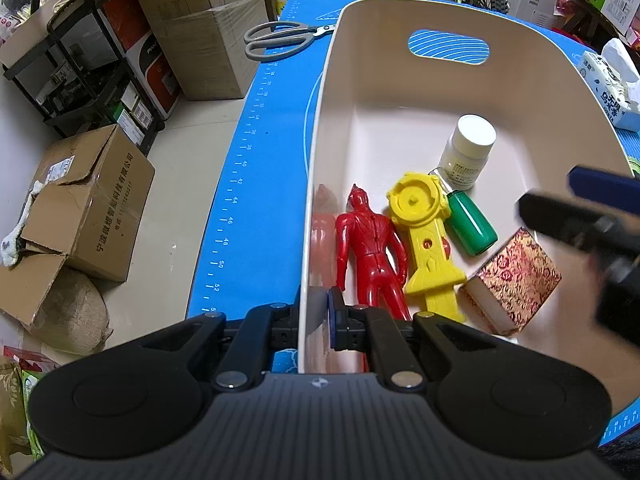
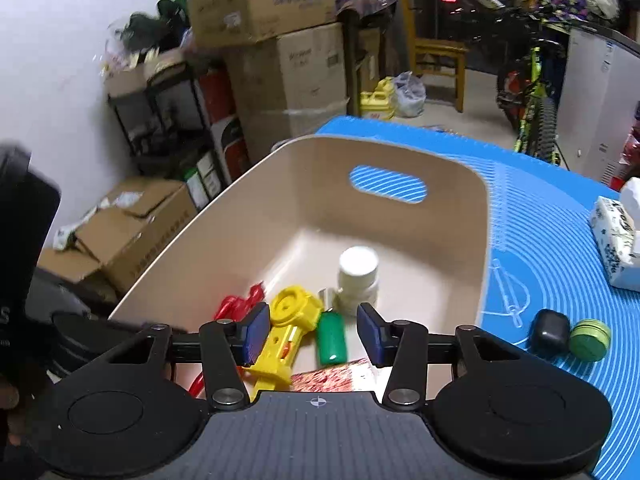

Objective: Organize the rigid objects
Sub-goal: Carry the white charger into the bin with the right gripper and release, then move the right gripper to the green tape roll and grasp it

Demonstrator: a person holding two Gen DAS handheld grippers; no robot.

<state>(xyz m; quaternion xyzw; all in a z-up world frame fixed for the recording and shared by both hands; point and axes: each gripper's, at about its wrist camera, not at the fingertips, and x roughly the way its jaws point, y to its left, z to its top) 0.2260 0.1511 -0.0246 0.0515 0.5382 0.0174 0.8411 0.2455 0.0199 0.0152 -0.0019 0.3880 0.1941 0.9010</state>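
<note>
A cream bin [image 1: 360,80] stands on the blue mat [image 1: 264,184]. In it lie a red figure [image 1: 370,248], a yellow toy [image 1: 424,232], a green bottle [image 1: 472,224], a white bottle [image 1: 466,152] and a red-gold patterned box [image 1: 516,276]. My left gripper [image 1: 316,314] is shut on the bin's near left wall. My right gripper [image 2: 313,332] hangs open above the bin [image 2: 300,184], over the yellow toy [image 2: 290,320] and green bottle [image 2: 331,340], with nothing between its pads. It shows blurred at the right [image 1: 560,204] in the left wrist view.
Grey scissors [image 1: 280,38] lie on the mat behind the bin. A tissue pack [image 2: 616,240], a black case [image 2: 550,332] and a green round object [image 2: 590,340] sit right of the bin. Cardboard boxes [image 1: 92,208] and a shelf [image 1: 88,72] crowd the floor at left.
</note>
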